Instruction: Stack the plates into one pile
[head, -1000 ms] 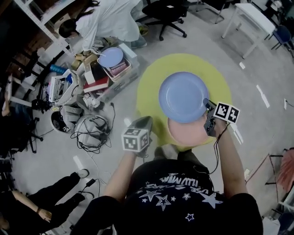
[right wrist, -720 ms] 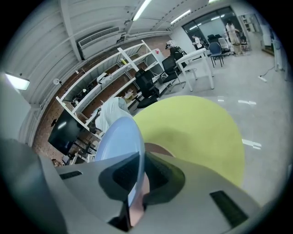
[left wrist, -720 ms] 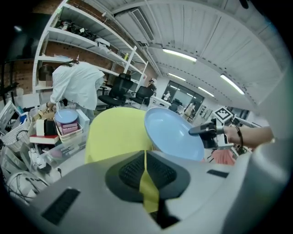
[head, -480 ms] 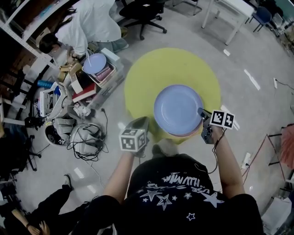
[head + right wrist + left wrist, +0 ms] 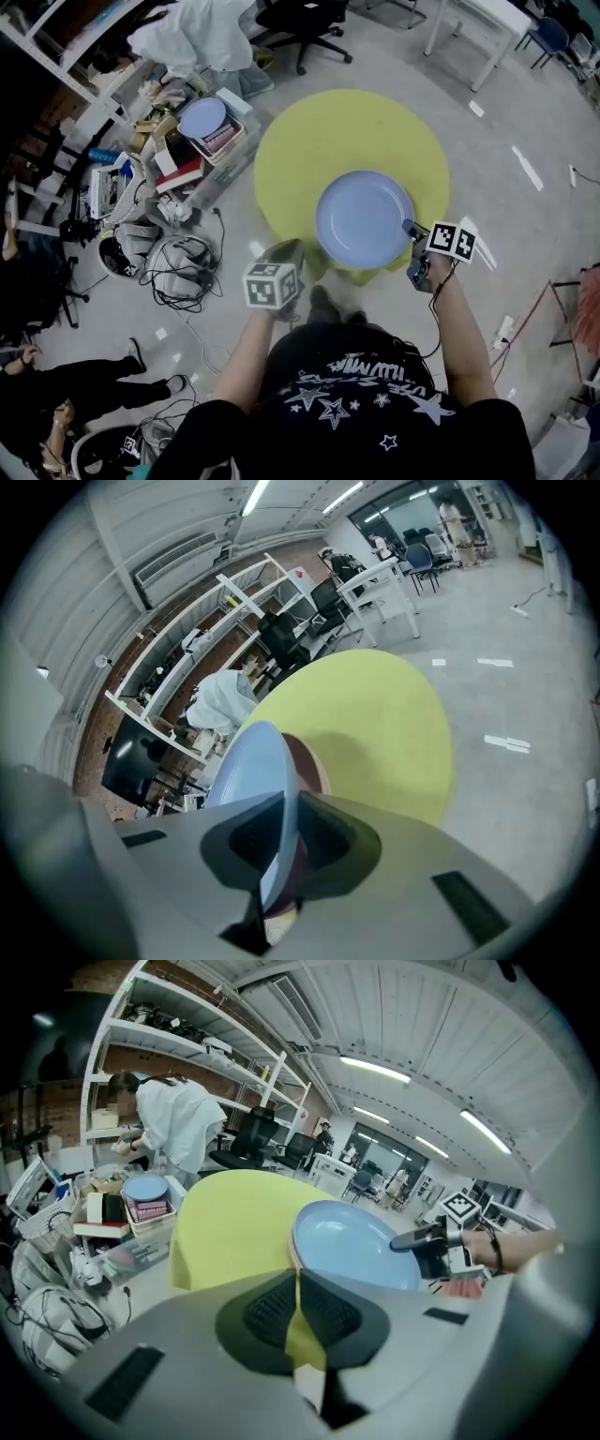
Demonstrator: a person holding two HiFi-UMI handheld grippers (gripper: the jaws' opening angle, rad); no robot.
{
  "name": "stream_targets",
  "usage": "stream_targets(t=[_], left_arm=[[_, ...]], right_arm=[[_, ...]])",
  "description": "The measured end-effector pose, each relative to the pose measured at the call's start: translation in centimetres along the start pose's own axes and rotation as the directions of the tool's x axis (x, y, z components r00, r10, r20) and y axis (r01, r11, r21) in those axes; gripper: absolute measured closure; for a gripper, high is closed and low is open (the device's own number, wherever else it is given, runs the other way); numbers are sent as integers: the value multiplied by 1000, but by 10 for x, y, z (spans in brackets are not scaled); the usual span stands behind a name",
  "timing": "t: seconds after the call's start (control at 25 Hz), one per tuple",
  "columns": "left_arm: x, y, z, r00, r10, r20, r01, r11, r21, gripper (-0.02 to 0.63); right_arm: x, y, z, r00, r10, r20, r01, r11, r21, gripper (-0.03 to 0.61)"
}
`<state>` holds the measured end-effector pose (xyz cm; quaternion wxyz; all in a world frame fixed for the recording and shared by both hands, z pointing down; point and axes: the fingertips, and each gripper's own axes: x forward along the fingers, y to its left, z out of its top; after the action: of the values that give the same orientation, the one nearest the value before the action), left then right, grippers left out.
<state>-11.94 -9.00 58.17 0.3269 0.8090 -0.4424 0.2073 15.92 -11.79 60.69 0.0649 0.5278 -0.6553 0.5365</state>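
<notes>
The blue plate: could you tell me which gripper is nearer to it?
Right. The right gripper grips the blue plate at its rim; the left gripper hangs apart, off its near-left edge.

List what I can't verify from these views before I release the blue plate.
- Pink plate: in the head view it is fully covered by the blue plate; both gripper views show only a sliver of its rim.
- Contact: no view shows whether the blue plate rests on the pink plate or hangs just above it.
- Anything under the pink plate: hidden by the two plates in every view.
</notes>
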Motion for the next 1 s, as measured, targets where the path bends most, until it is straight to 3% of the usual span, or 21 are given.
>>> stream_targets(t=[0.44, 0.6, 1.0], left_arm=[[-11, -23, -7, 999, 32, 2, -32, 999, 21, 589], [-13, -30, -12, 999, 39, 6, -39, 999, 26, 589], [-27, -56, -18, 998, 61, 21, -62, 997, 45, 589]], right_arm=[[4, -2, 0, 1000, -7, -12, 5, 995, -101, 530], [2, 3, -7, 999, 8, -36, -14, 985, -172, 469], [-32, -5, -14, 999, 41, -33, -47, 981, -190, 440]])
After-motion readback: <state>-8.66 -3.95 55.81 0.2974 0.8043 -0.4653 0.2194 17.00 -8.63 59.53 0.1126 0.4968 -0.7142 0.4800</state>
